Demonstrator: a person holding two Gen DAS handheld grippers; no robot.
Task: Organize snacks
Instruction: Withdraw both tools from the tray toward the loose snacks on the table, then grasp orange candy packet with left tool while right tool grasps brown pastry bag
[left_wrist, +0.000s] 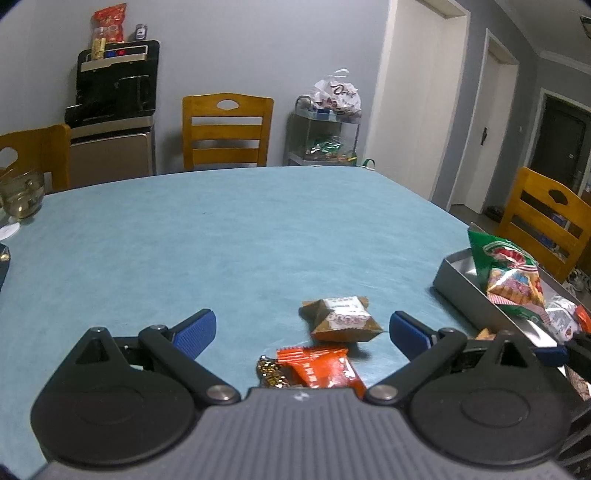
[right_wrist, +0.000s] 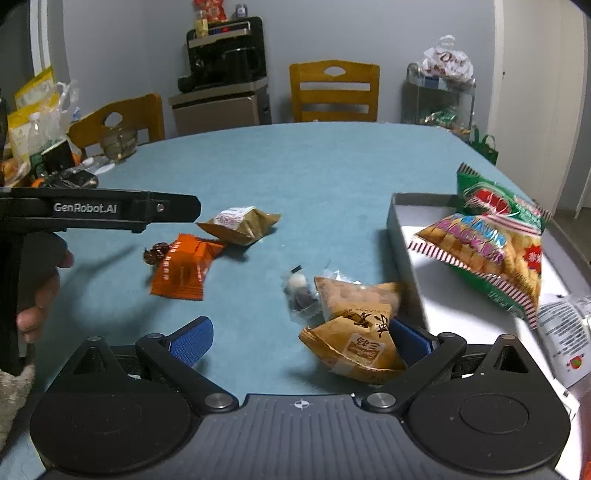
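The left gripper (left_wrist: 301, 328) hangs spread above a brown snack packet (left_wrist: 341, 319) on the desk (left_wrist: 221, 240); the right gripper (right_wrist: 301, 338), also spread, flanks tan packets (right_wrist: 354, 332) beside the tray (right_wrist: 402, 229).

On the desk (right_wrist: 332, 166) we see a tray (right_wrist: 400, 221), an orange packet (right_wrist: 183, 273) and brown packets (right_wrist: 240, 223).

Grippers: two, left (left_wrist: 301, 330) and right (right_wrist: 301, 338)
Brown packets: three (right_wrist: 240, 223) (right_wrist: 356, 299) (right_wrist: 351, 350)
Orange packets: one (right_wrist: 183, 271)
Cracker bags: one (right_wrist: 491, 243)
Trays: one (right_wrist: 400, 221)
Chairs: three (left_wrist: 227, 129) (left_wrist: 35, 147) (left_wrist: 546, 218)
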